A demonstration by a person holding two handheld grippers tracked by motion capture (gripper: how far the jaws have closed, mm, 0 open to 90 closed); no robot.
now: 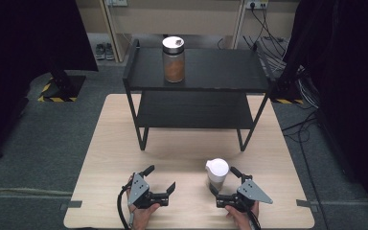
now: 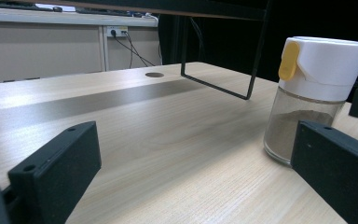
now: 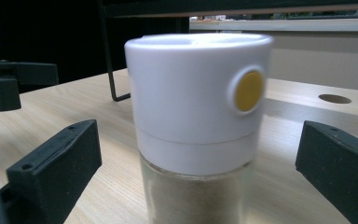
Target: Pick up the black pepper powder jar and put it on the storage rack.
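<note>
Grey carpet floor [image 1: 38, 143], beige wall panels [image 1: 172, 19] (cables [image 1: 268, 43] trailing), dark curtains [image 1: 28, 33].

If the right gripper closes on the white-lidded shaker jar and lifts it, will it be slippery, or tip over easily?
The shaker jar looks like smooth clear glass under a glossy white lid, so it may slip in the right gripper. It is tall and narrow, so a sideways push could tip it. It seems only part full of powder, so probably light.
</note>
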